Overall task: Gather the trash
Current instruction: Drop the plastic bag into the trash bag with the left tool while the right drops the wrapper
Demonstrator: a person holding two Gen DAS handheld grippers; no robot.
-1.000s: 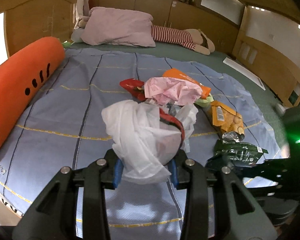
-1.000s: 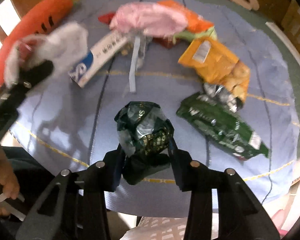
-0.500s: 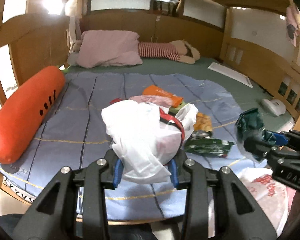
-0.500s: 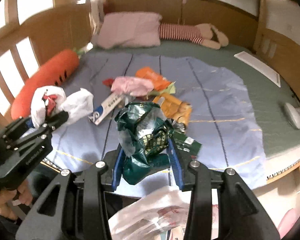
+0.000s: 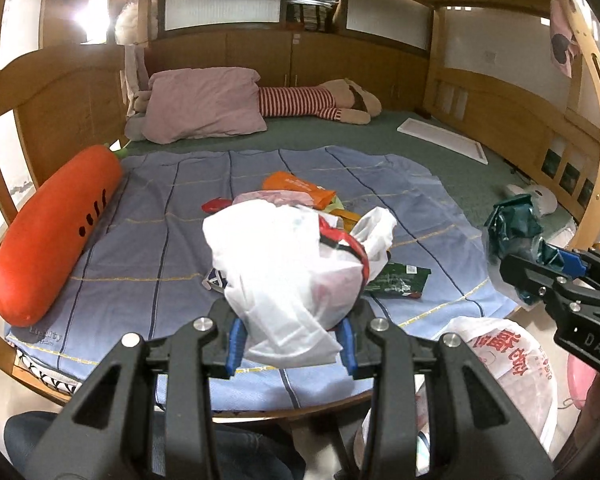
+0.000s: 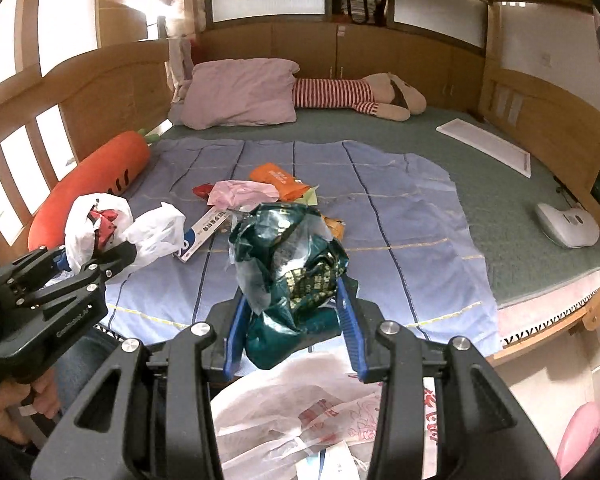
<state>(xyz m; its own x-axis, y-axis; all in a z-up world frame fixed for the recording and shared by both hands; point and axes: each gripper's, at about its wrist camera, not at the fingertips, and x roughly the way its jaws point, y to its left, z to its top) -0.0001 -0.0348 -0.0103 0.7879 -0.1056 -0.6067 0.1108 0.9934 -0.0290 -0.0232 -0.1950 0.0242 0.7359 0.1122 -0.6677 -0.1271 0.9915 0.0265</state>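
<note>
My left gripper (image 5: 290, 342) is shut on a crumpled white plastic bag (image 5: 288, 268) with red inside, held above the bed's near edge; the same bag (image 6: 108, 228) shows at the left of the right wrist view. My right gripper (image 6: 294, 320) is shut on a scrunched dark green wrapper (image 6: 288, 256), and that wrapper (image 5: 514, 236) hangs at the right of the left wrist view. Below both lies a white trash bag with red print (image 6: 300, 412), open on the floor by the bed. More litter stays on the blue sheet (image 6: 400, 216): pink paper (image 6: 240, 192), an orange packet (image 6: 276, 178), a white box (image 6: 204, 232), a green packet (image 5: 396, 280).
An orange carrot cushion (image 5: 52, 240) lies along the bed's left side. A pink pillow (image 6: 240, 94) and a striped plush toy (image 6: 360, 96) rest at the headboard. A white device (image 6: 568, 224) and a white flat panel (image 6: 488, 146) lie on the green mattress at right. A person's hand (image 6: 4, 412) grips the left handle.
Both grippers rose and drew back from the sheet with their loads, tilting up so the whole bed shows. The white trash bag on the floor came into view beneath them.
</note>
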